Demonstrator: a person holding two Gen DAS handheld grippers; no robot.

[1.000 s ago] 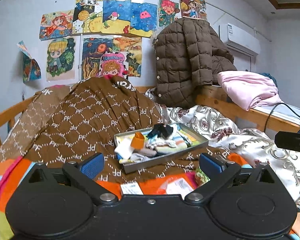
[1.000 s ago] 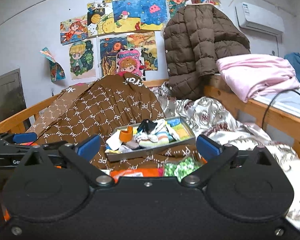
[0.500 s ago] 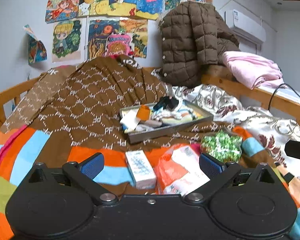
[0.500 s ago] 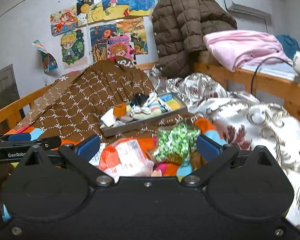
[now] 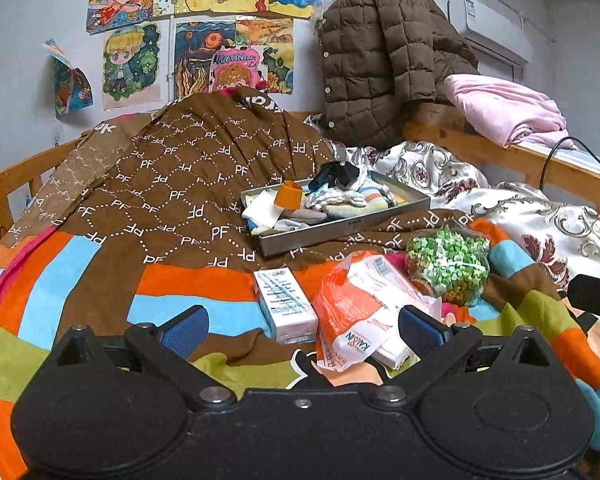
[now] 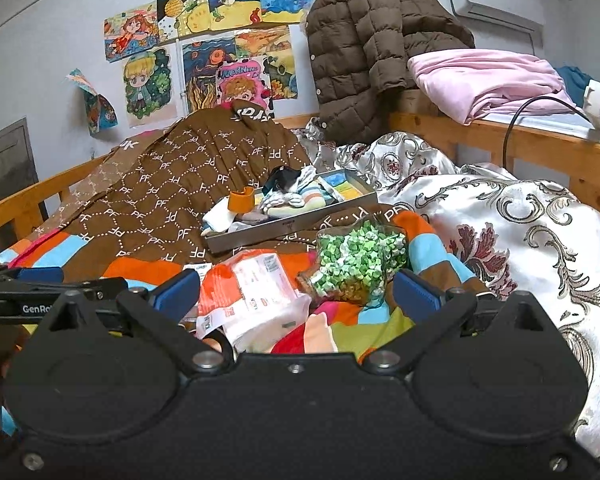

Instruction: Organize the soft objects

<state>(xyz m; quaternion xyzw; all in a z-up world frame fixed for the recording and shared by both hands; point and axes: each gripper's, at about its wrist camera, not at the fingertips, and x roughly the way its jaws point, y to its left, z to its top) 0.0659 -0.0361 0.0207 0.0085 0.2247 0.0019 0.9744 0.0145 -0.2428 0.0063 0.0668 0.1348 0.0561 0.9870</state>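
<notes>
Left wrist view: left tongs spread wide, empty; right tongs likewise.

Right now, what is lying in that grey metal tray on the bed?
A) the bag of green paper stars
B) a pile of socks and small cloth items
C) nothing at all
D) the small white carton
B: the tray holds a heap of socks, while the green star bag and carton lie on the blanket in front of it.

On the striped blanket lie a white-and-orange tissue pack, a small white carton just left of it, and a clear bag of green paper stars. Behind them, a grey metal tray holds jumbled socks.
</notes>
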